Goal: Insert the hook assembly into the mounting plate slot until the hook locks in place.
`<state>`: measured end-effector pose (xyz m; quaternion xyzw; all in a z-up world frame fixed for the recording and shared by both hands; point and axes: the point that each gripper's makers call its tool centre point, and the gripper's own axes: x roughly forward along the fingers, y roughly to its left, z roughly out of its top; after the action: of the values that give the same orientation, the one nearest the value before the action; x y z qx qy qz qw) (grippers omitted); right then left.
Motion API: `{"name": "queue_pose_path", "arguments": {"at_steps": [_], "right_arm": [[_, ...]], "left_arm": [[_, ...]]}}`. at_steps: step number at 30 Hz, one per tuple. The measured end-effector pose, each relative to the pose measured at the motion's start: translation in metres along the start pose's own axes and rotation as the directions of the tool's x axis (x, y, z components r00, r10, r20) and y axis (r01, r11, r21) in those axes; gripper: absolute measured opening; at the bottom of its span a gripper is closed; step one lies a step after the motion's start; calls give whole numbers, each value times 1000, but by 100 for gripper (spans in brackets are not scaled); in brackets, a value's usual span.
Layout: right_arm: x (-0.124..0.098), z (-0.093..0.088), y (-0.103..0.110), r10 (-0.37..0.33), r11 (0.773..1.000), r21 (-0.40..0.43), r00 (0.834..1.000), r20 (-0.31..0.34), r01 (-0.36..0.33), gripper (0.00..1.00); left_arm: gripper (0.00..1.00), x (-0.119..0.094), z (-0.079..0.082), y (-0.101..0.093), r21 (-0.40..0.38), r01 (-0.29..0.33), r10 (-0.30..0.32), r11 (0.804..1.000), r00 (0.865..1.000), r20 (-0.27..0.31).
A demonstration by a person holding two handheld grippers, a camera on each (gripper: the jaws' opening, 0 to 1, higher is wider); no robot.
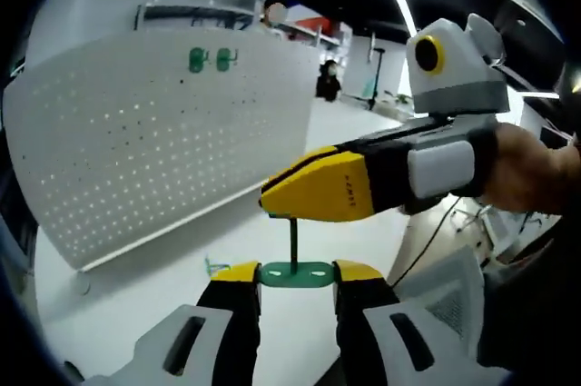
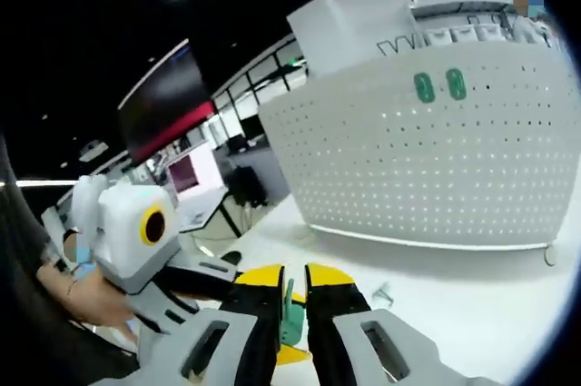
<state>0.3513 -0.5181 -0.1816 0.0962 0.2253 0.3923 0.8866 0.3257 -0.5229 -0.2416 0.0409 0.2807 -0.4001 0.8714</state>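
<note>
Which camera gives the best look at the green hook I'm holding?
The left gripper view: the green hook shows its flat plate and upright stem between the left tool tips. In the right gripper view, only a sliver peeks between the right tool tips.

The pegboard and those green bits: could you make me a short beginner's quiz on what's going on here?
1. True or false: two green hooks already hang on the white pegboard.
2. In the left gripper view, the left tool holds what?
A. a green hook plate
B. a red cable
C. a screwdriver
3. Fill in: the right tool reaches in above the upright green ____.

Key: 1 true; 2 A; 3 stem. In the right gripper view, the right tool's jaws sit close around a green piece, with the white table beyond.
</note>
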Motion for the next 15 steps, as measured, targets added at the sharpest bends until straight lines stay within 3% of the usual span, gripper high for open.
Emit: {"name": "queue_pose_path", "arguments": {"at_steps": [3, 6, 7, 11, 15], "right_arm": [[-6, -5, 6, 71, 997, 45, 995, -76, -67, 10], [-15, -19, 15, 184, 978, 138, 958, -219, -156, 10], [-16, -22, 16, 198, 976, 134, 951, -239, -170, 10], [-24, -39, 12, 194, 981, 89, 922, -336, -174, 9], [-28, -46, 14, 203, 979, 100, 912, -356, -179, 9]], "left_arm": [[31, -2, -11, 5, 26, 5, -4, 1000, 999, -34], [31, -4, -17, 11, 57, 7, -4, 998, 999, -52], [31, -4, -19, 13, 61, 7, -4, 998, 998, -55], [31, -8, -25, 22, 115, 4, 4, 993, 997, -72], [31, -11, -26, 27, 183, 3, 13, 983, 996, -83]]}}
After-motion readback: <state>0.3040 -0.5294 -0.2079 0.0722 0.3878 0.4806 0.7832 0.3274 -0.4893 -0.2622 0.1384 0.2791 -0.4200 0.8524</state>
